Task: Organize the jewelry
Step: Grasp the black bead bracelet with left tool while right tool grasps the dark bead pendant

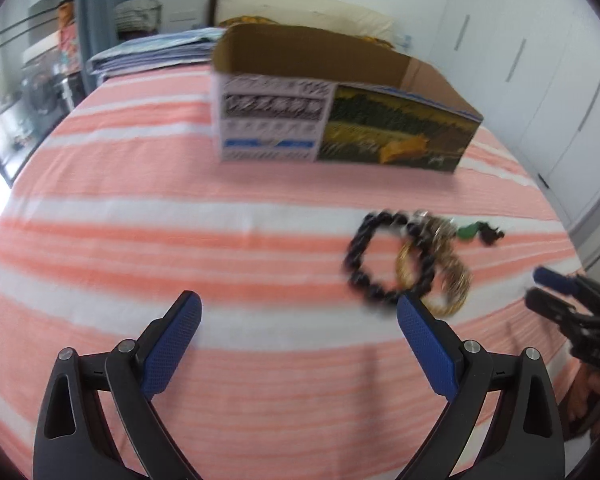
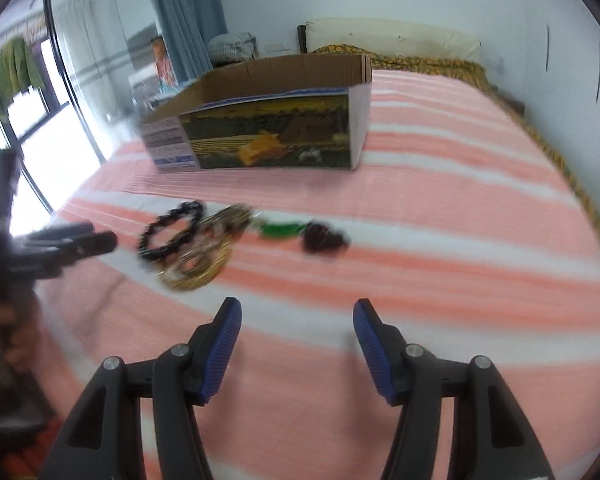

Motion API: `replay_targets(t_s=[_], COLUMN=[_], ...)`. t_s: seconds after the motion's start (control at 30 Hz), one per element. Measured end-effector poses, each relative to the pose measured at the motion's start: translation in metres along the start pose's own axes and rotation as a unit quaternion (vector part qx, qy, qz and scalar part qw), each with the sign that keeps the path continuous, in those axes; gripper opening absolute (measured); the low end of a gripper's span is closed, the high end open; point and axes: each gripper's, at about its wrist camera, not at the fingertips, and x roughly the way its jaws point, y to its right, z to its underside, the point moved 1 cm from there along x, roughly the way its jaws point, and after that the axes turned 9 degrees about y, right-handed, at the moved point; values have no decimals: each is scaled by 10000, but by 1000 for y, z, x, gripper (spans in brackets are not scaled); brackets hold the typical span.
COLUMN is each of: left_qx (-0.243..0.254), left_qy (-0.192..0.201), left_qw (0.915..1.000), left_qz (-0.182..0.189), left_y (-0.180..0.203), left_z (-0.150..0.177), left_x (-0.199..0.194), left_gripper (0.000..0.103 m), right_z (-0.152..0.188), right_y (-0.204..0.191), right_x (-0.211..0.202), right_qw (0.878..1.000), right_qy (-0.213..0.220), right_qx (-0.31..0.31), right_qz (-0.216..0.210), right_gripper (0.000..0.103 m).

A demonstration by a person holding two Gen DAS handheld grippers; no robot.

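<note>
Both grippers hang empty over the bed (image 1: pixel 112 200): left gripper (image 1: pixel 299 312) with fingers spread wide, right gripper (image 2: pixel 297 316) moderately apart. Jewelry lies in a tangled cluster, black bead bracelet (image 1: pixel 384 258) overlapping gold bangles (image 1: pixel 448 280), near the bed's front edge. Beyond stands the open cardboard box (image 1: pixel 340 120), probably the destination. Bare striped cover around the cluster gives approach room.
</note>
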Motion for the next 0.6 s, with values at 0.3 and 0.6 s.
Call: replay_targets(t_s=[0.3,0.6], left_qx=[697,1253], left_qy=[-294,-49], left_qw=[9967,9920], left_qz=[-279,124], left_y=[22,49], left_z=[-19,-7], left_x=[51,36], left_gripper=[87,10], right_z=[-24,-25], right_y=[3,-7], right_x=[58,52], right_qw=[9982,9970], right_qy=[-257,-207], right_qx=[-536,-718], right_qz=[-100,-213], right_gripper=[60,18])
